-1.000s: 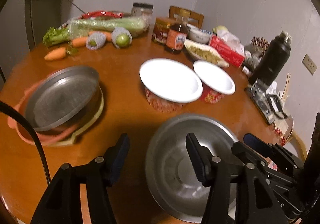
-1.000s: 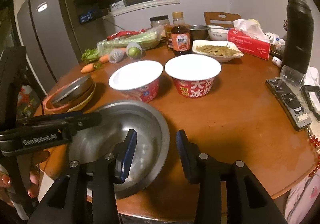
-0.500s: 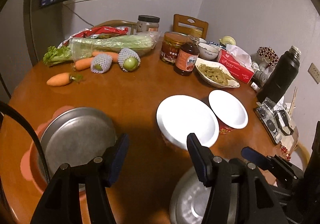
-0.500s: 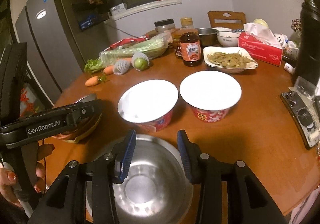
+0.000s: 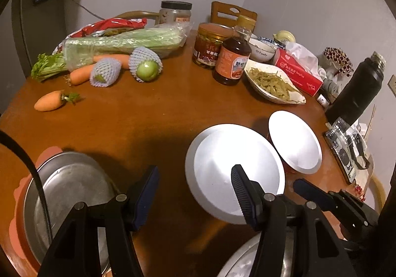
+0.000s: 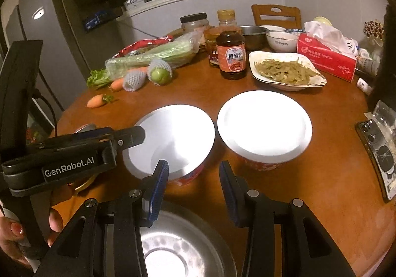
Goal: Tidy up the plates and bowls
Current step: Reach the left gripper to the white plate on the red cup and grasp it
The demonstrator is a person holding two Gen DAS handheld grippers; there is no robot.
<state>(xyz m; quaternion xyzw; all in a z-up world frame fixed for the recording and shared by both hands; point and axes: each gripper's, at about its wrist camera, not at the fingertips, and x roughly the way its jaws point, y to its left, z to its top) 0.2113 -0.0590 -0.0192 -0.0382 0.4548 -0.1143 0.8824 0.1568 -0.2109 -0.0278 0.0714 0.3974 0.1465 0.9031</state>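
A steel bowl (image 6: pixel 173 249) sits on the round wooden table (image 6: pixel 309 190) at the near edge, just below my right gripper (image 6: pixel 193 189), which is open with nothing between its fingers. The bowl's rim (image 5: pixel 243 262) also shows at the bottom of the left wrist view. My left gripper (image 5: pixel 195 194) is open and empty, above bare wood. A steel plate (image 5: pixel 69 192) rests on a pink plate at its lower left. Two noodle cups with white lids (image 6: pixel 173 138) (image 6: pixel 264 125) stand just ahead. The left gripper's fingers (image 6: pixel 128 137) reach in from the left, held by a hand.
Carrots (image 5: pixel 49 101), wrapped celery (image 5: pixel 123 44), netted fruit, a sauce bottle (image 6: pixel 231 54), jars, a white dish of greens (image 6: pixel 284 71), small bowls and a red tissue box (image 6: pixel 326 56) crowd the far side. A black flask (image 5: pixel 356 88) and phone (image 6: pixel 378 150) lie right.
Both grippers have moved forward over the table. The steel bowl has slid to the bottom of both views and the noodle cups are nearer. Neither gripper's jaws have visibly changed.
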